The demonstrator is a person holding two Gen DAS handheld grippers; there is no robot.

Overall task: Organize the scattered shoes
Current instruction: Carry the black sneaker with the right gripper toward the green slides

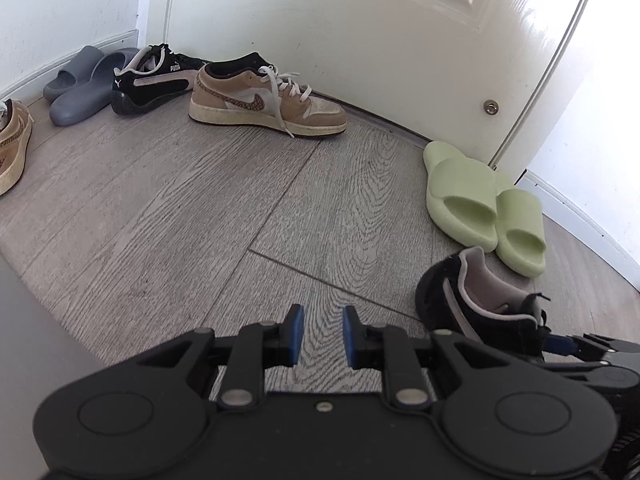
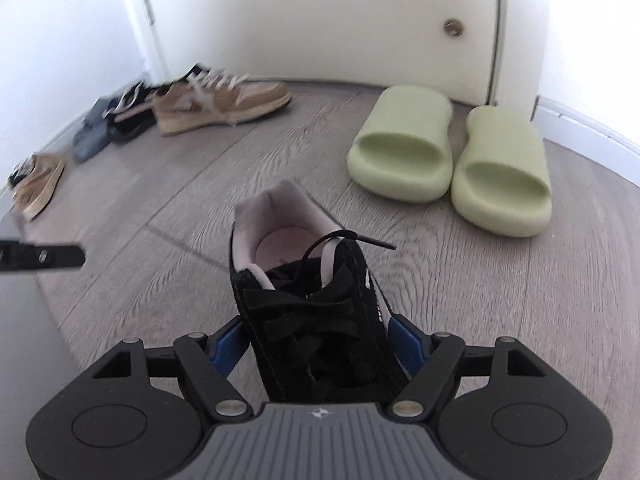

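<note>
Right wrist view, lower centre: right gripper pinches the black sneaker across its laced midfoot, likely to carry it to its mate at upper left. Left gripper is spread, empty.

Left tool empty, fingers apart; right tool clamped, laden.

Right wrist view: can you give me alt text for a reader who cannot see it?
The right gripper is shut on a black sneaker, heel pointing away, above a grey wood-look floor. A pair of pale green slides sits side by side ahead near a white door; more shoes lie blurred at left.
</note>
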